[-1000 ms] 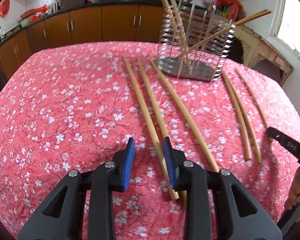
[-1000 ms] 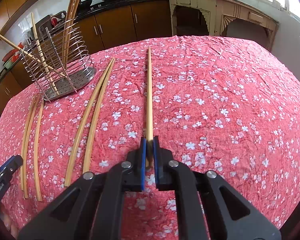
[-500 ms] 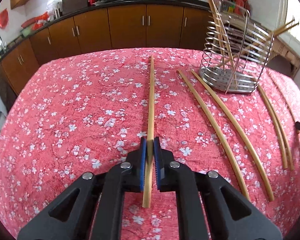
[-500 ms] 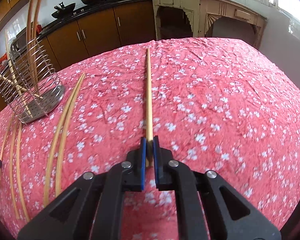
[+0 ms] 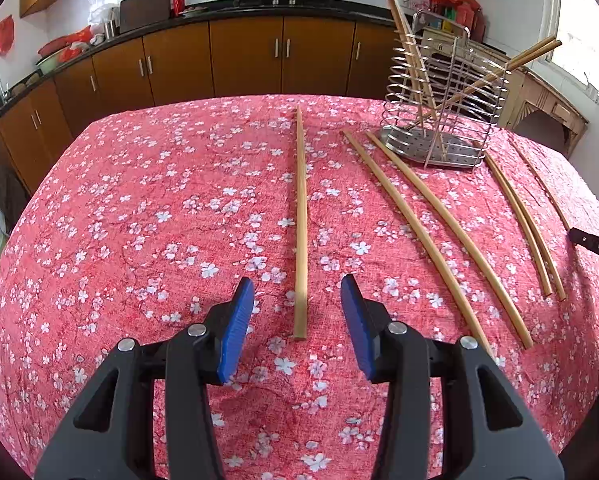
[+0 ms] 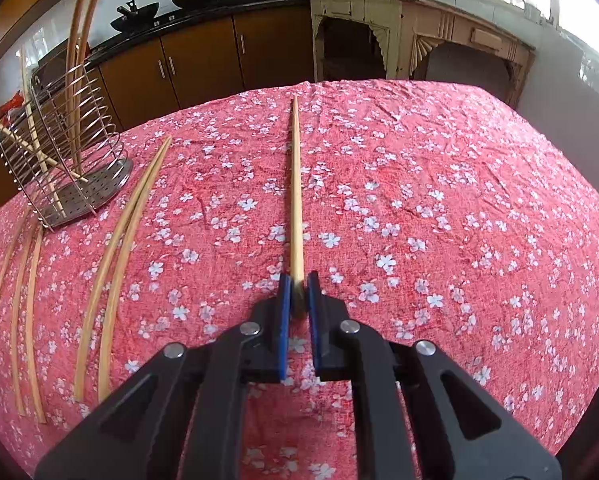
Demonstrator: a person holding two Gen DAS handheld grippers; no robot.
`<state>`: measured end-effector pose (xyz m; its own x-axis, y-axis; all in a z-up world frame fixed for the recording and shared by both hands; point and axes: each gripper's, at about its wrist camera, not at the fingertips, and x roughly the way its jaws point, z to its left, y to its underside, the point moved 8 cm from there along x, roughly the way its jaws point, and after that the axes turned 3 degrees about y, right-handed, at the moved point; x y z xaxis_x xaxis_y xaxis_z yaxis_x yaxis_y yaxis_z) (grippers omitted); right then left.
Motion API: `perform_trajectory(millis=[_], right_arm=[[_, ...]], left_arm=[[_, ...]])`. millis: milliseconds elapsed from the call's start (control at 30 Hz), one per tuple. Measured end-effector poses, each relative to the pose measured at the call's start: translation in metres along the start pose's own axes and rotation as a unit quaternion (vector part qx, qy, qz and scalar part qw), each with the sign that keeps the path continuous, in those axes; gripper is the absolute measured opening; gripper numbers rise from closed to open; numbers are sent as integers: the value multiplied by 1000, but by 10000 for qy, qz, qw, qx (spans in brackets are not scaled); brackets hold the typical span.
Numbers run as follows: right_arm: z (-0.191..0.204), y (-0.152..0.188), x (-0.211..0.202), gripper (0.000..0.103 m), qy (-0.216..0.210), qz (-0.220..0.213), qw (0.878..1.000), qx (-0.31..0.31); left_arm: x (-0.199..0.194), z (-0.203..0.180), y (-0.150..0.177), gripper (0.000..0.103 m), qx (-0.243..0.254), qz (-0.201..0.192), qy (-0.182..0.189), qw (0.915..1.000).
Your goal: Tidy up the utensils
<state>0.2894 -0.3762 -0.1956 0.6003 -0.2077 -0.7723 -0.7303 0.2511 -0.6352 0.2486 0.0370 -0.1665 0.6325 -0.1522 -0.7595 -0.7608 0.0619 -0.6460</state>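
Observation:
A straight wooden chopstick [image 5: 301,208] lies on the red flowered tablecloth [image 5: 159,220], pointing away from me. Its near end rests between the blue pads of my left gripper [image 5: 297,280], whose jaws are opening wide and touch nothing. In the right wrist view, my right gripper [image 6: 298,280] is shut on the near end of another chopstick [image 6: 295,184], its jaws just starting to ease apart. The wire utensil holder [image 5: 439,120] stands at the back right with a few chopsticks leaning in it. The same holder [image 6: 71,160] shows at the left in the right wrist view.
Two curved chopsticks [image 5: 427,232] lie right of the left gripper, and further ones [image 5: 523,220] lie beyond them. The right gripper's tip [image 5: 595,244] pokes in at the right edge. Brown kitchen cabinets [image 5: 239,56] stand behind the table.
The left gripper closed on one chopstick, carried it left away from the others, and has now opened, leaving it on the cloth. The right gripper drifted right, still gripping its chopstick.

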Motion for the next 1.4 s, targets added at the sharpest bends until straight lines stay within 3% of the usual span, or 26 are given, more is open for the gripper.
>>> perform_trajectory(millis=[200, 333, 467, 533, 667, 733, 833, 1300, 1400], right_arm=[[0, 2, -2, 11, -47, 7, 10000, 45], [2, 3, -2, 11, 10, 6, 10000, 4], [1, 0, 0, 15, 61, 15, 10000, 33], [1, -1, 0, 16, 49, 18, 10000, 43], [0, -2, 1, 16, 71, 21, 10000, 22], [0, -2, 2, 16, 63, 22, 10000, 28], [0, -2, 2, 16, 43, 23, 10000, 40], [-2, -2, 2, 16, -23, 23, 10000, 86], [-2, 0, 2, 16, -33, 21, 10000, 73]], left_arm=[[6, 0, 0, 46, 3, 143, -185, 9997], [8, -7, 0, 53, 201, 197, -313, 9991], [7, -7, 1, 59, 173, 207, -217, 9994], [8, -10, 1, 70, 263, 245, -252, 9990], [10, -5, 0, 77, 93, 269, -248, 9993], [11, -6, 0, 87, 141, 322, -296, 9989], [13, -5, 1, 94, 133, 388, -255, 9988], [13, -3, 1, 94, 120, 383, -315, 9987], [4, -2, 5, 83, 103, 321, -309, 9990]])
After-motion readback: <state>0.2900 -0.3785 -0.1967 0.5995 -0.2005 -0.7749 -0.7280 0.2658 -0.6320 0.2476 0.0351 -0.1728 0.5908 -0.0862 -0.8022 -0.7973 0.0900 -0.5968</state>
